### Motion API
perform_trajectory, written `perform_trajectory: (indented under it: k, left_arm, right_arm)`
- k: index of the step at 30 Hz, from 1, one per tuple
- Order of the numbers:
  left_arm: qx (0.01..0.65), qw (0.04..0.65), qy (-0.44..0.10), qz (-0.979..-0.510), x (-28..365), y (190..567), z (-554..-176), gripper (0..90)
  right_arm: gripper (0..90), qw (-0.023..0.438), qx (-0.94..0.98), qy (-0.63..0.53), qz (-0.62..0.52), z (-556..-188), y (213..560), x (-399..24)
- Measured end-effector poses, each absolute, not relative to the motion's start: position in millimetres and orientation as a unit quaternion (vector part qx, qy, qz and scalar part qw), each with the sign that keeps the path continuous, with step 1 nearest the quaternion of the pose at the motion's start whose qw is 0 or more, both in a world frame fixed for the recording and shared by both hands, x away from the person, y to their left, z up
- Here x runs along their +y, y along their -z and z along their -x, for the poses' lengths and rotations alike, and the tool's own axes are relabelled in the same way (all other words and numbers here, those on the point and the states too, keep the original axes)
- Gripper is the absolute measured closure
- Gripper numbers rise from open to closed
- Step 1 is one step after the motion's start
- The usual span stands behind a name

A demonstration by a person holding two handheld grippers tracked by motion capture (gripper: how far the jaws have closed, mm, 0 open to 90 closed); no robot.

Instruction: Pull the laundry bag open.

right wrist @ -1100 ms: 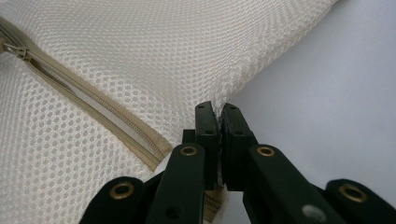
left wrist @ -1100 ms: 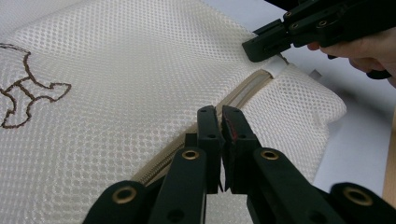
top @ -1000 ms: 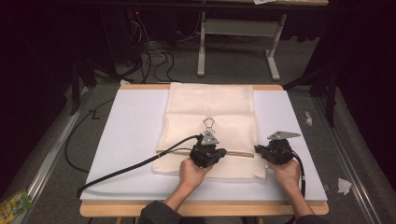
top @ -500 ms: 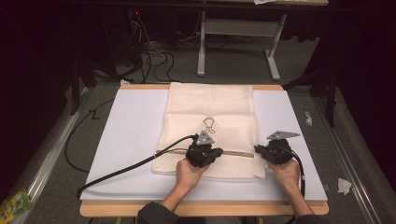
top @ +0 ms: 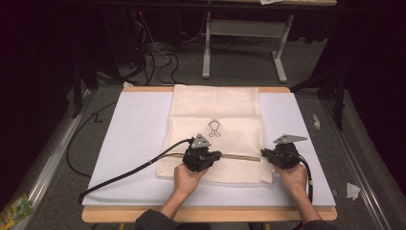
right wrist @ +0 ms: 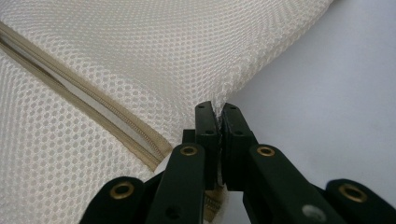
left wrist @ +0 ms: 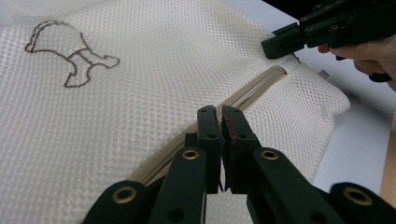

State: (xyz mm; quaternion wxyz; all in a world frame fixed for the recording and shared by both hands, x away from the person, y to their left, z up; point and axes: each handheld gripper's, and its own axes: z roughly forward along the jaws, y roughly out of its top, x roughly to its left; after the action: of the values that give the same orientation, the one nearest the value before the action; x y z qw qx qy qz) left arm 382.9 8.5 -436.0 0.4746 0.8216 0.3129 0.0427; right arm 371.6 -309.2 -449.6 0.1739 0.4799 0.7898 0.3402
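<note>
Looking down from the high view, we see a white sheet (top: 134, 143) covering a wood-edged table (top: 206, 214), and on it a cream mesh laundry bag (top: 215, 129) lying flat at the centre, a small outlined figure (top: 214, 129) printed on its upper face. A tan zipper (top: 239, 157) runs across the bag's near part. We find the left gripper (top: 216, 155) over the zipper line, its jaws pressed together with no clear object between them, and the right gripper (top: 263, 153) at the bag's right edge, its jaws clenched on a pinch of mesh at the seam. A black cable (top: 124, 170) trails left across the sheet. Around the table we see grey carpet (top: 57, 158), tangled wires (top: 158, 60), the pale legs of a desk (top: 244, 33), and scraps of paper (top: 353, 190) on the floor.
</note>
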Motion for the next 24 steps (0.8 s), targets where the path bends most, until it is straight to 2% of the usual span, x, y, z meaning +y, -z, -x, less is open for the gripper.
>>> perform_trajectory:
  k: [24]
  left_arm:
    - [0.321,0.476,-0.047,-0.818,28.8,434.8,-384.1,86.7]
  right_arm:
    - [88.3,0.18,0.792,-0.337,-0.476,-370.1,447.3,-306.8]
